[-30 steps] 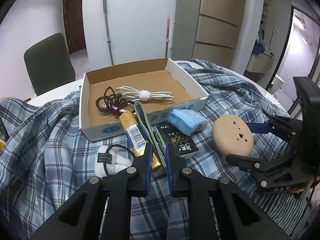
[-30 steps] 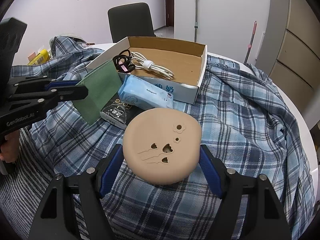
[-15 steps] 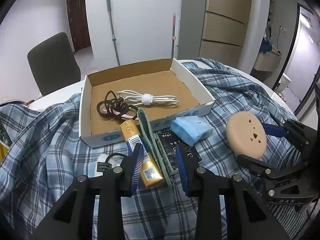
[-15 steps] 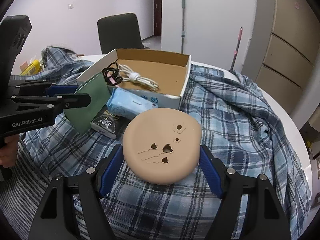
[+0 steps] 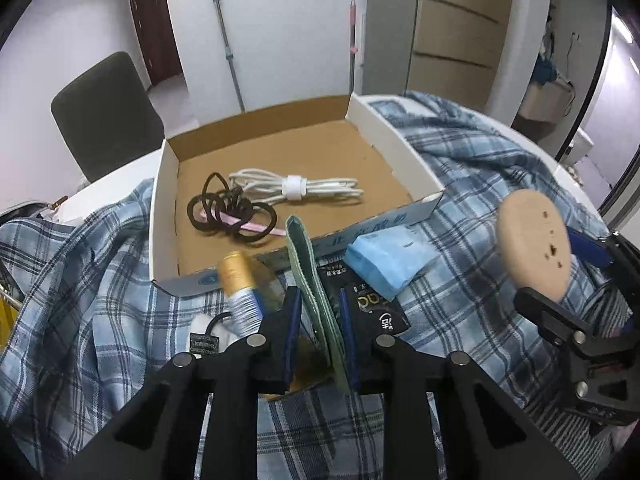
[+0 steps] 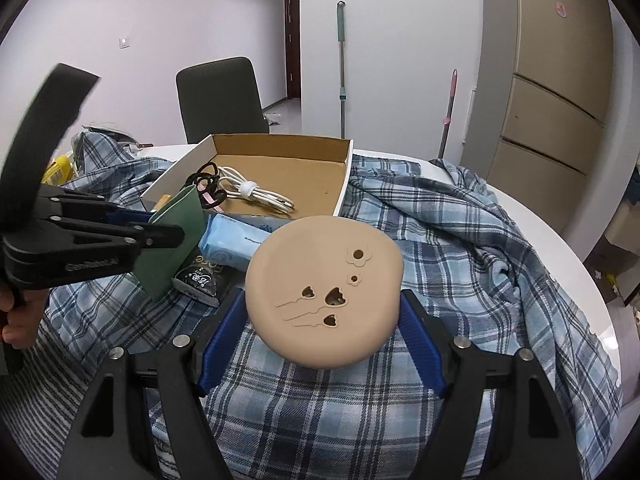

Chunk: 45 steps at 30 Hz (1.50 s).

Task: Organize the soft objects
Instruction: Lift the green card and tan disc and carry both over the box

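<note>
A flat green cloth piece (image 5: pixel 316 280) (image 6: pixel 176 240) stands on edge just in front of the open cardboard box (image 5: pixel 396 148) (image 6: pixel 344 188). My left gripper (image 5: pixel 318 320) (image 6: pixel 172 234) has it between its blue pads. The jaws are closing, and a narrow gap still shows at the left pad. My right gripper (image 6: pixel 322 320) (image 5: pixel 560 276) is shut on a round beige soft pad (image 6: pixel 320 288) (image 5: pixel 528 244) and holds it above the plaid shirt (image 5: pixel 480 184). Black hair ties (image 5: pixel 228 216) and a coiled white cable (image 5: pixel 296 190) lie in the box.
A blue tissue pack (image 5: pixel 388 260), a black packet (image 5: pixel 376 308), a gold tube (image 5: pixel 236 276) and a white rolled item (image 5: pixel 208 328) lie on the shirt by the box front. A dark chair (image 5: pixel 104 108) stands behind the round table. A hand (image 6: pixel 16 320) grips the left tool.
My left gripper let go of the green piece, opened wider, then narrowed again while moving closer to the box. The right gripper lifted the beige pad a little.
</note>
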Motion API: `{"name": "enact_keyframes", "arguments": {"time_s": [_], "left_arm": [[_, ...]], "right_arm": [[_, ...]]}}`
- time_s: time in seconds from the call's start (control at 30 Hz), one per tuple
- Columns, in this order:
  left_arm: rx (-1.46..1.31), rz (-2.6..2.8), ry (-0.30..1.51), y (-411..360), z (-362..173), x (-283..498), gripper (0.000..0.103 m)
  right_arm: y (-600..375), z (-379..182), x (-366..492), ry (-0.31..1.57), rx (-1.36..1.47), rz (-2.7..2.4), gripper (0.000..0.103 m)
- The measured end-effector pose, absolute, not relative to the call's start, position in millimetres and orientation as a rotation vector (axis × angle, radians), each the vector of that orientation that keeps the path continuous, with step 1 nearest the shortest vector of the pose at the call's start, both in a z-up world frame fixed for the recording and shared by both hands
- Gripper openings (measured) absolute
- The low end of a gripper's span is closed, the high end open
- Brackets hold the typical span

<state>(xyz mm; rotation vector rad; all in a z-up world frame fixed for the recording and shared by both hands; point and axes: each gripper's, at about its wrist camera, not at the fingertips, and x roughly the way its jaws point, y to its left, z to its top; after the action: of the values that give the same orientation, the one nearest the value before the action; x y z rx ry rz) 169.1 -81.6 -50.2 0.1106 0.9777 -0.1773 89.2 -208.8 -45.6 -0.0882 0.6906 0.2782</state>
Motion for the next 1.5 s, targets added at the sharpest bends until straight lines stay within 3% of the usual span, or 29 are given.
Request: {"name": "enact_keyframes", "arguments": {"time_s": [0.13, 0.23, 0.6, 0.77, 1.17, 1.5], "left_arm": [[0.101, -0.163, 1.016, -83.8, -60.6, 174.5, 0.022], [0.072, -0.151, 0.991, -79.6, -65.7, 172.8, 0.007], [0.047, -0.256, 0.438, -65.0, -24.3, 87.9, 0.007], [0.070, -0.267, 0.272, -65.3, -16.5, 58.6, 0.007], [0.047, -0.243, 0.115, -55.0, 0.8, 27.4, 0.007], [0.033, -0.250, -0.023, -34.0, 45.9, 63.7, 0.007]], "right_arm": [[-208.5, -45.7, 88.6, 0.689, -0.088, 0.283, 0.074], [-208.5, -45.8, 88.1, 0.688, -0.086, 0.284, 0.074], [-211.7, -27.3, 63.9, 0.494, -0.049, 0.312, 0.074], [-213.7, -21.5, 52.8, 0.409, -0.028, 0.309, 0.074], [-212.7, -6.3, 34.4, 0.249, -0.018, 0.309, 0.074], [-185.1, 26.3, 76.5, 0.062, -0.051, 0.345, 0.075]]}}
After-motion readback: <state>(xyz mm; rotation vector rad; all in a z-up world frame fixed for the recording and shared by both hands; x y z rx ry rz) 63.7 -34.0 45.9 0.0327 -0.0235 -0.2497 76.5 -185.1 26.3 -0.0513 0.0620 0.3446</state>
